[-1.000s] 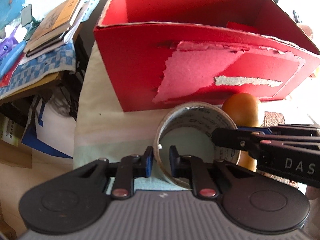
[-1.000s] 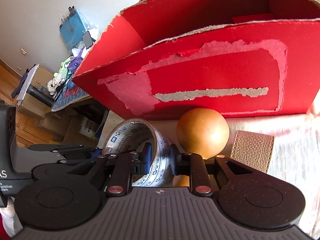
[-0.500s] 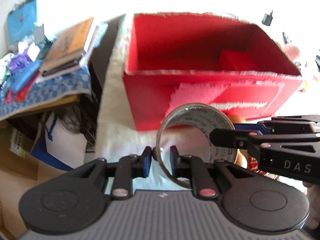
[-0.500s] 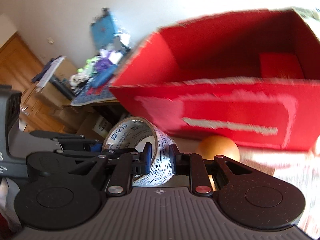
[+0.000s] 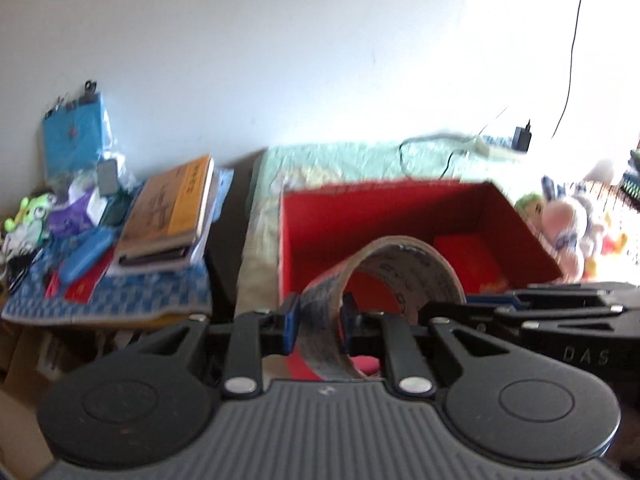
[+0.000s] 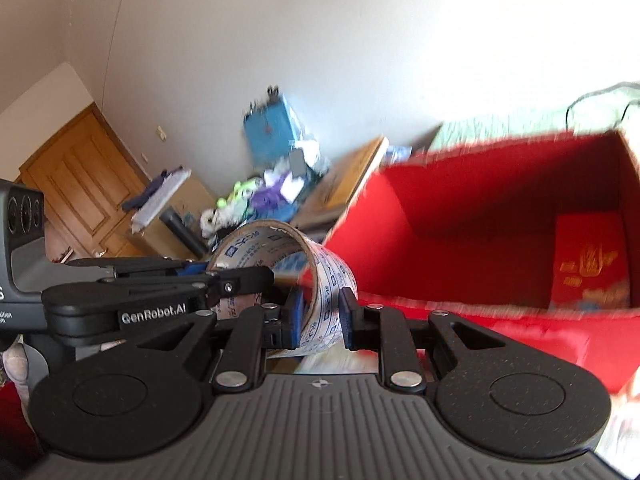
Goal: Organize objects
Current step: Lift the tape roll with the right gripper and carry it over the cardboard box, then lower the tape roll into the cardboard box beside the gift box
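Left wrist view: the red box (image 5: 400, 216), a second ago towering over the camera, now lies below with its inside open to sight, a red booklet (image 5: 468, 258) at its 3 o'clock side. The left hand-held gripper (image 5: 318, 322) pinches the tape roll (image 5: 384, 276) wall.

Right wrist view: the orange ball has gone from sight. The right hand-held gripper (image 6: 319, 318) pinches the tape roll (image 6: 320, 272) too, at 9 o'clock of the red box (image 6: 480, 216) holding the red booklet (image 6: 588, 264).
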Demonstrator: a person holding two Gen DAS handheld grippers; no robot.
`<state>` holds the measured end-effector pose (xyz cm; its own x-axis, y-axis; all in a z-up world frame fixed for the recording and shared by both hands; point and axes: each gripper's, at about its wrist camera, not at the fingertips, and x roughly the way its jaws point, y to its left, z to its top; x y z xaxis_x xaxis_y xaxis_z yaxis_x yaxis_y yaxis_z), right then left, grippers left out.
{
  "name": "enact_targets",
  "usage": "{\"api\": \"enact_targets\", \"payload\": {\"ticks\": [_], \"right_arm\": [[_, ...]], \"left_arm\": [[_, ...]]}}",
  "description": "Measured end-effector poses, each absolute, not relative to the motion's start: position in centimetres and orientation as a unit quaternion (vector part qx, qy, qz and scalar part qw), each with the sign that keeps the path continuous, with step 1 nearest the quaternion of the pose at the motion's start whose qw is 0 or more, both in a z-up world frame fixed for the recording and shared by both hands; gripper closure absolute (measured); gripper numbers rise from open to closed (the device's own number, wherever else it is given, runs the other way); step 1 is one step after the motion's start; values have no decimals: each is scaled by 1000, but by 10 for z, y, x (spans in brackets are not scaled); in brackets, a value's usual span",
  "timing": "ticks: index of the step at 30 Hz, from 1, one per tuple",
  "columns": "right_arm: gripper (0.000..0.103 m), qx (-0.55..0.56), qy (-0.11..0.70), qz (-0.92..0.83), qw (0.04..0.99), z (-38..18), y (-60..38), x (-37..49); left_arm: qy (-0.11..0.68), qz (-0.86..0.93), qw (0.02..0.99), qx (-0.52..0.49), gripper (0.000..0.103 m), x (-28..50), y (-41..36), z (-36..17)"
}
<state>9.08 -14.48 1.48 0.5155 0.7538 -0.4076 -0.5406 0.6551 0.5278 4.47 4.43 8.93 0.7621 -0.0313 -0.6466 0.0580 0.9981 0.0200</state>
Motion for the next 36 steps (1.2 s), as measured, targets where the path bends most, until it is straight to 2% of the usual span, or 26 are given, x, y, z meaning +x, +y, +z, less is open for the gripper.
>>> {"api": "enact_targets", "payload": {"ticks": [11, 13, 23, 36], "right_arm": [[85, 157, 294, 306, 892, 19, -157, 128], [88, 146, 300, 291, 897, 15, -155, 138], [91, 133, 382, 220, 888, -12, -166, 188], [93, 110, 459, 161, 867, -34, -157, 219]], "left_arm": [[327, -68, 942, 40, 89, 109, 11, 83], [334, -76, 939, 33, 89, 125, 9, 77], [401, -102, 910, 4, 89, 193, 1, 25], [476, -110, 872, 0, 88, 227, -9, -11]]}}
